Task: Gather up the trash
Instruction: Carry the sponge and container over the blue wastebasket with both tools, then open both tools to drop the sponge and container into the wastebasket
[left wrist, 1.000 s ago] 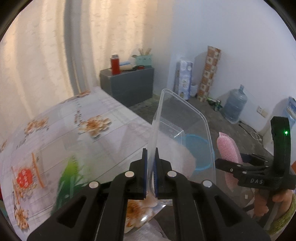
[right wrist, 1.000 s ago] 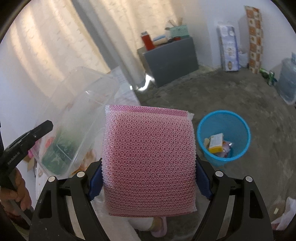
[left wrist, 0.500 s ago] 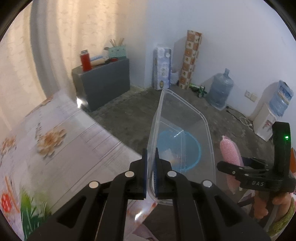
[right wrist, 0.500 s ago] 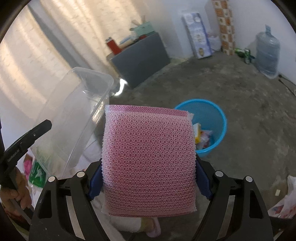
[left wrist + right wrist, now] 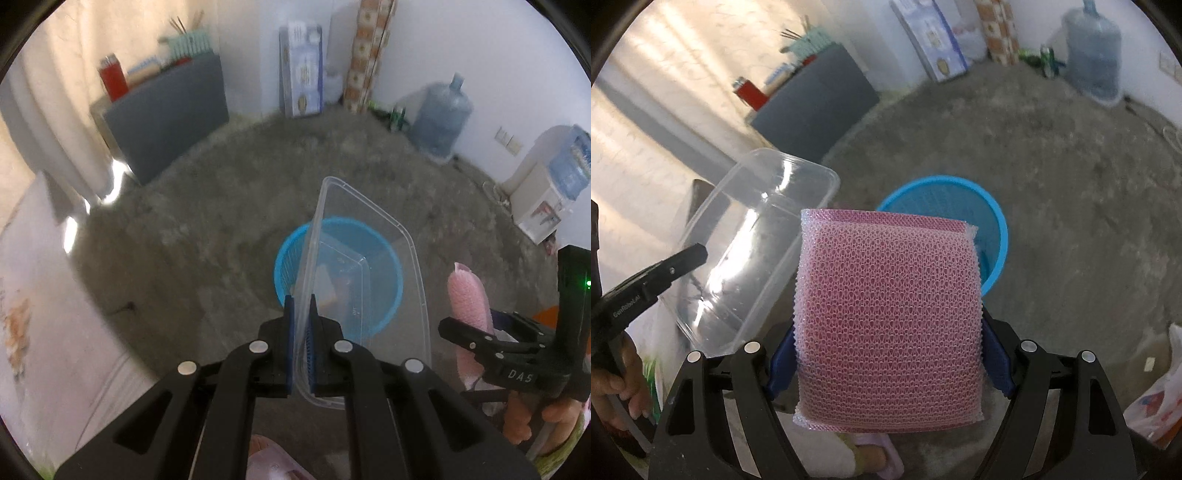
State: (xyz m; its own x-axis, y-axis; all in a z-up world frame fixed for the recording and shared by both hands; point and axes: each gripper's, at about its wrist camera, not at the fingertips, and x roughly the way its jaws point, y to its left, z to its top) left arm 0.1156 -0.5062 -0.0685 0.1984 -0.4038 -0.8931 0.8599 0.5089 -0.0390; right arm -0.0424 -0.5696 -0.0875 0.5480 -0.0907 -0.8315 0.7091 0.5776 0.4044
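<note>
My left gripper (image 5: 300, 314) is shut on the rim of a clear plastic container (image 5: 402, 273) and holds it on edge in the air, in line with a blue trash basket (image 5: 288, 258) on the floor. The container also shows in the right wrist view (image 5: 753, 236), left of centre. My right gripper (image 5: 886, 354) is shut on a pink mesh sponge (image 5: 886, 314), held upright in the air with the blue basket (image 5: 960, 192) behind it. The sponge (image 5: 467, 299) and right gripper also show at the right of the left wrist view. Some trash lies in the basket.
The floor is bare grey concrete. A grey cabinet (image 5: 166, 118) with a red can stands by the curtain. Boxes (image 5: 301, 85), a water jug (image 5: 441, 122) and a dispenser (image 5: 546, 195) line the far wall. The floral table's edge (image 5: 33, 295) is at left. A plastic bag (image 5: 1156, 402) lies at right.
Both grippers have swung from the table towards the floor. The blue basket now sits centred behind the container and sponge. The table has slid off to the left. Both grips are unchanged.
</note>
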